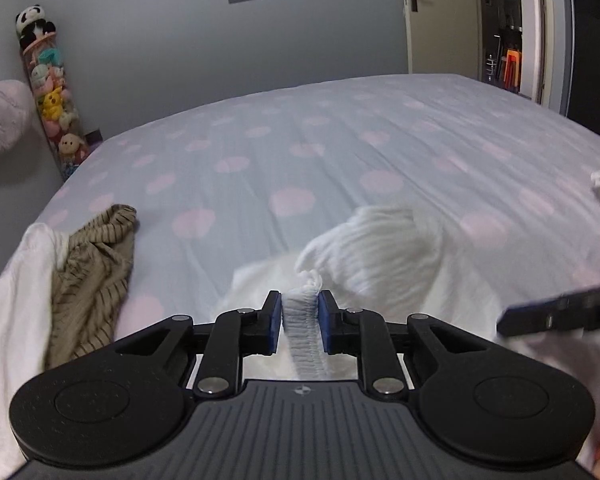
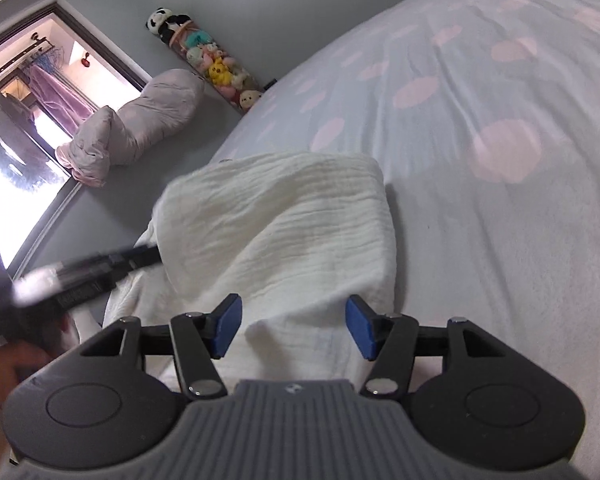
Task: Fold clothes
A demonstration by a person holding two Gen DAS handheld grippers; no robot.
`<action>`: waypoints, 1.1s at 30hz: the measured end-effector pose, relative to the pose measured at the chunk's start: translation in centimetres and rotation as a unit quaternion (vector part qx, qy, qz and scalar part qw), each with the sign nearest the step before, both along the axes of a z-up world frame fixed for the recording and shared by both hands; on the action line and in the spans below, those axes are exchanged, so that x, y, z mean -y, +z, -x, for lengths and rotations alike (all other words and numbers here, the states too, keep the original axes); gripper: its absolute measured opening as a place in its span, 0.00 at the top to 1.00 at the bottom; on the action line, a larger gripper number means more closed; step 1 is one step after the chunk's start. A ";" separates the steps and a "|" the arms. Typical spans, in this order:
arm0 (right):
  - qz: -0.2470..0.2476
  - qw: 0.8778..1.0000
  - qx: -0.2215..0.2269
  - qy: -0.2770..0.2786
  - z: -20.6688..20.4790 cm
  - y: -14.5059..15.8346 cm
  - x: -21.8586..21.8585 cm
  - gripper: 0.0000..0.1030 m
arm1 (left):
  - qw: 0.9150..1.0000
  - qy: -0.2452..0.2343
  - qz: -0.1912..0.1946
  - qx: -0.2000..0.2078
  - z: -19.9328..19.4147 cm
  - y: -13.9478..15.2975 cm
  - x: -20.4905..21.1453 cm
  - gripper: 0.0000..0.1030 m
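Two hand-held grippers work one white garment [image 1: 380, 248] on the bed [image 1: 300, 140] — left hand-held gripper [image 1: 299, 322] pinching its gathered, probably elastic, edge; right hand-held gripper [image 2: 294, 326] spread over the cloth.

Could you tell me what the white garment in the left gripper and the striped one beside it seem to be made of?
The white garment looks like soft crinkled cotton gauze, matte, with fine ripples; the band pinched in the left gripper is tightly gathered, probably elastic. The striped garment looks like thin tan knit with dark lines, limp and crumpled; its fibre cannot be told.
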State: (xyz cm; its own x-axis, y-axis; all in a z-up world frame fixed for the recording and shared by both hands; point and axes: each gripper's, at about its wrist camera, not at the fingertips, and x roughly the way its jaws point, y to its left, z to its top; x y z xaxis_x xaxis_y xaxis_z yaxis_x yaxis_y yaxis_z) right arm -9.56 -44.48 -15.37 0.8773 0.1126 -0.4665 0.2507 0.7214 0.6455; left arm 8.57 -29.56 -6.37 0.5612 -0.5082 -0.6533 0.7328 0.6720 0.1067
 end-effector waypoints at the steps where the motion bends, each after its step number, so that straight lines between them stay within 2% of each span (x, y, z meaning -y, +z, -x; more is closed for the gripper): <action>1: 0.005 1.000 0.002 0.001 0.1 0.1 -0.1 0.40 | 1.000 0.009 0.003 -0.014 -0.8 0.4 -0.2 0.84; 4: 0.013 1.000 0.010 0.001 0.5 0.4 -0.3 0.40 | 0.998 0.038 -0.004 -0.042 -3.3 0.5 -0.8 0.84; 9: 0.016 1.000 0.009 -0.012 0.7 0.4 -0.1 0.40 | 0.992 0.081 -0.008 -0.099 -7.1 -3.3 -2.6 0.85; 12: 0.018 1.000 0.001 -0.016 0.5 0.2 0.1 0.41 | 0.990 0.086 -0.024 -0.113 -7.7 -5.6 -2.9 0.84; 15: 0.019 1.000 -0.007 -0.017 0.1 -0.1 0.3 0.41 | 0.990 0.082 0.001 -0.111 -7.1 -6.0 -3.7 0.83; 18: 0.025 0.999 -0.009 -0.020 0.1 0.0 0.3 0.43 | 0.989 0.089 0.033 -0.115 -6.4 -4.9 -4.8 0.79; 19: 0.031 0.999 -0.008 -0.021 0.2 0.2 0.2 0.48 | 0.989 0.090 0.040 -0.110 -6.0 -4.4 -5.0 0.78; 23: 0.068 0.998 -0.009 -0.005 0.1 1.4 -1.2 0.62 | 0.992 0.092 0.055 -0.064 -3.0 -1.6 -5.5 0.71; 27: 0.100 0.995 -0.019 0.014 0.1 2.2 -3.4 0.62 | 0.994 0.083 0.073 -0.022 0.4 0.5 -5.4 0.57; 30: 0.127 0.991 -0.026 0.031 0.1 2.2 -5.2 0.63 | 0.995 0.051 0.075 -0.035 2.3 1.0 -4.9 0.59; 33: 0.154 0.986 -0.032 0.047 0.2 2.2 -6.9 0.65 | 0.999 0.025 0.024 -0.035 4.1 -0.9 -3.4 0.71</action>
